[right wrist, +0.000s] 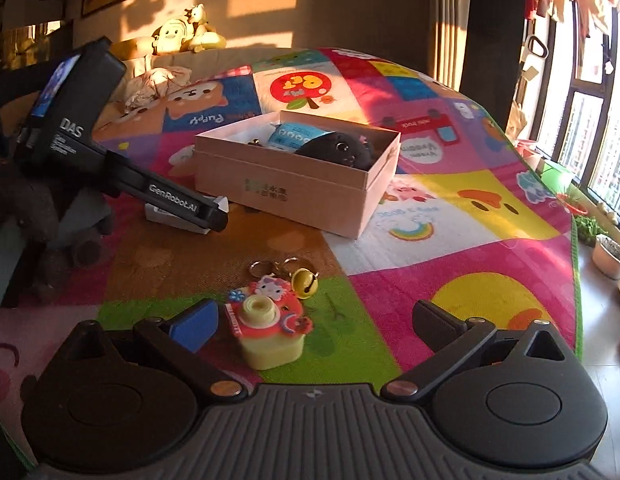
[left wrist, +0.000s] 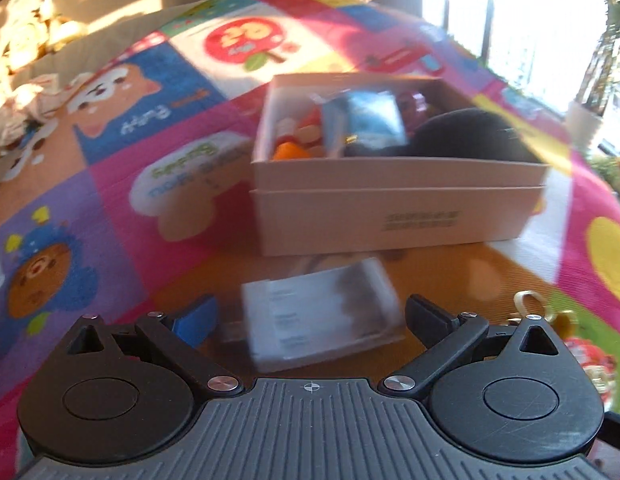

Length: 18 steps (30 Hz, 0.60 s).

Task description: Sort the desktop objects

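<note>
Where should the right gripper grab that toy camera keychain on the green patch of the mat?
Probably the yellow block body of the toy camera keychain, pads on its two flat side faces, coming from the near side where the open right gripper already straddles it. The rings and bell on its far side look loose.

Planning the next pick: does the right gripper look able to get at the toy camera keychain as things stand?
Probably yes. The right gripper has its jaws wide open, and the keychain lies on the mat between them, nearer the left one, with nothing on top of it.
</note>
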Available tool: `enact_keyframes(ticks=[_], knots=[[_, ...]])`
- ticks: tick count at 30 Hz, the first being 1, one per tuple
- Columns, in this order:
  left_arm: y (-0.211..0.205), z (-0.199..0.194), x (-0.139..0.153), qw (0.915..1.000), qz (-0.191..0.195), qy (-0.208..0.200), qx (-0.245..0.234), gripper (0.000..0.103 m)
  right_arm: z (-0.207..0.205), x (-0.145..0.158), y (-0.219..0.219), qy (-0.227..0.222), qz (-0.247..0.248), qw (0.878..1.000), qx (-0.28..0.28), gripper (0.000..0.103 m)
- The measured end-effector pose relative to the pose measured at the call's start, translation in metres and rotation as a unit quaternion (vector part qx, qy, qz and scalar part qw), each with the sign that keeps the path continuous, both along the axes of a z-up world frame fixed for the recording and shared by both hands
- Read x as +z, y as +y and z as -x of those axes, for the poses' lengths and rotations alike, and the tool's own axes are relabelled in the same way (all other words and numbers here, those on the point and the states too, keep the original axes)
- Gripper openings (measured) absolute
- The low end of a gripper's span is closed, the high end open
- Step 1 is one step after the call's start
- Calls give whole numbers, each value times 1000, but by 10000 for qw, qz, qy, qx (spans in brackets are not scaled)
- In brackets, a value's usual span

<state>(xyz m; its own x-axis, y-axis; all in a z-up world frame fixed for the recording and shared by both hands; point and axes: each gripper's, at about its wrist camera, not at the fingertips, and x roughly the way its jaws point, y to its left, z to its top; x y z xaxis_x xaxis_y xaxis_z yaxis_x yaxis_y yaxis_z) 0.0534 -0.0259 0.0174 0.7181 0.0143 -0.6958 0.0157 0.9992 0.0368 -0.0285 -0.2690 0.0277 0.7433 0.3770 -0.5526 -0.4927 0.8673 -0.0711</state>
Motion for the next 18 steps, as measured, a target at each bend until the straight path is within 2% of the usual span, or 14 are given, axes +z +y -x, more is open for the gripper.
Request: enact_keyframes(ticks=[5, 8, 11, 13, 14, 15, 18], knots=[[19, 1, 0, 9998, -166, 48, 33, 102, -7, -4, 6, 101, -48, 9999, 36, 103], [27, 3, -1, 9995, 194, 89, -246, 102, -10, -4, 6, 136, -82, 9999, 67, 103], [21, 3, -2, 9985, 313, 12, -449, 102, -11, -5, 7, 188, -107, 9997, 131, 103], [16, 3, -3, 9983, 295, -36, -505, 98, -13, -5, 8, 240, -128, 9995, 149, 103], [13, 3, -3, 9984, 209, -70, -513, 84, -15, -5, 9, 270, -140, 9994, 162, 103], [11, 4, -2, 9985, 97, -127, -524, 82, -17, -5, 10, 305, -145, 9993, 162, 103], [15, 10, 2, 9976, 246, -122, -634, 82, -23, -6, 12, 479, -132, 9986, 160, 101]])
